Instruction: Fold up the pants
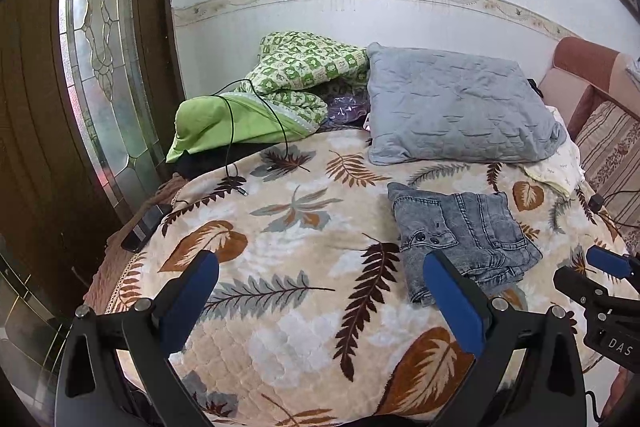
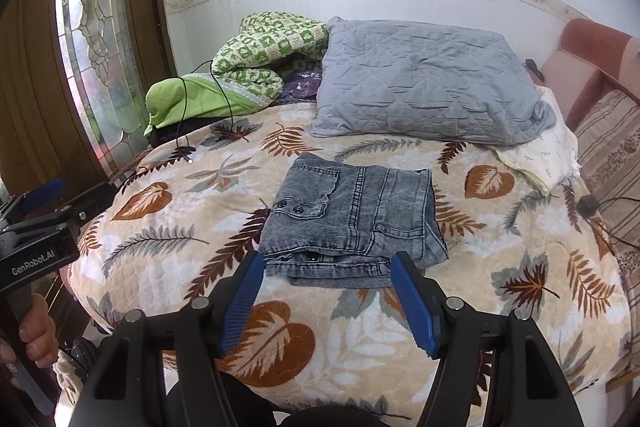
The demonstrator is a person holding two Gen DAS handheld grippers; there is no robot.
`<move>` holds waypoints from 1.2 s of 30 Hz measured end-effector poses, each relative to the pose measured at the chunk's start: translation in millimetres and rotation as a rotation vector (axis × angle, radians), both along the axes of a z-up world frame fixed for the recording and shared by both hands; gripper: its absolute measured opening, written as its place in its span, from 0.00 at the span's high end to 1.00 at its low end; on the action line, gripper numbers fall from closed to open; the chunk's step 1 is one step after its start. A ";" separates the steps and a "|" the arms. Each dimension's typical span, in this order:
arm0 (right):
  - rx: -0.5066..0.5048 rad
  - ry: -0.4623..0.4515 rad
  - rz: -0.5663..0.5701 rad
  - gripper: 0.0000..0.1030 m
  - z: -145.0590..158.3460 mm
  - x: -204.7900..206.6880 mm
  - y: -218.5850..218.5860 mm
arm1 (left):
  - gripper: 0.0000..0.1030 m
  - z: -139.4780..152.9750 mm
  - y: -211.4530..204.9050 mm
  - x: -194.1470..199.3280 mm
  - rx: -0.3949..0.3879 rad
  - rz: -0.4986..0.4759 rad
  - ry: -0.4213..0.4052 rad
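Grey denim pants (image 2: 352,217) lie folded into a compact rectangle on the leaf-patterned bedspread (image 2: 520,267). They also show in the left wrist view (image 1: 464,231), to the right of centre. My left gripper (image 1: 320,267) is open and empty, held above the bedspread to the left of the pants. My right gripper (image 2: 326,265) is open and empty, just in front of the near edge of the pants, apart from them. The right gripper's tip shows at the right edge of the left wrist view (image 1: 608,263).
A grey quilted pillow (image 2: 424,83) and a green patterned quilt (image 2: 256,67) lie at the head of the bed. A black cable (image 2: 188,131) runs across the far left of the bedspread. A pink sofa (image 2: 600,107) stands to the right. A glass-panelled door (image 2: 92,27) is on the left.
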State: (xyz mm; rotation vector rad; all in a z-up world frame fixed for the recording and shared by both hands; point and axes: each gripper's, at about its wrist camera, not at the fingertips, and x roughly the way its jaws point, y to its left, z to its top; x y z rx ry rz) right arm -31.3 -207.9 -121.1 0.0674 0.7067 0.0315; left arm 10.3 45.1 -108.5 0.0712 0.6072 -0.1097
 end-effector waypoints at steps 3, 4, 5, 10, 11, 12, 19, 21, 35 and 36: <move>-0.013 0.006 0.002 0.32 -0.1 0.3 5.2 | 0.01 -1.4 3.8 0.3 -0.006 0.000 -0.001; -0.017 0.007 0.002 0.32 -0.1 0.3 7.0 | 0.01 -2.4 5.5 1.2 -0.010 -0.001 0.001; -0.021 0.009 0.001 0.32 -0.2 0.4 8.6 | 0.01 -3.2 6.9 2.0 -0.014 -0.001 0.004; -0.029 0.021 -0.008 0.32 -0.9 4.4 13.3 | 0.01 -6.2 13.4 7.1 -0.025 -0.007 0.017; -0.028 0.022 -0.010 0.32 -0.7 5.1 14.1 | 0.01 -6.1 14.2 7.8 -0.024 -0.009 0.017; -0.026 0.023 -0.012 0.32 -0.5 6.1 14.8 | 0.01 -5.8 14.8 7.8 -0.022 -0.009 0.016; -0.021 0.023 -0.011 0.32 0.8 12.9 26.2 | 0.01 -1.0 20.5 11.5 -0.009 -0.032 0.010; -0.018 0.026 -0.011 0.32 0.7 15.1 27.8 | 0.01 0.2 21.0 11.8 -0.009 -0.043 0.005; -0.028 -0.034 -0.232 0.32 34.4 -42.4 -33.1 | 0.01 44.7 -53.5 0.8 -0.022 -0.302 -0.062; -0.031 -0.034 -0.249 0.32 35.4 -47.4 -38.2 | 0.01 48.8 -59.4 -3.1 -0.035 -0.326 -0.072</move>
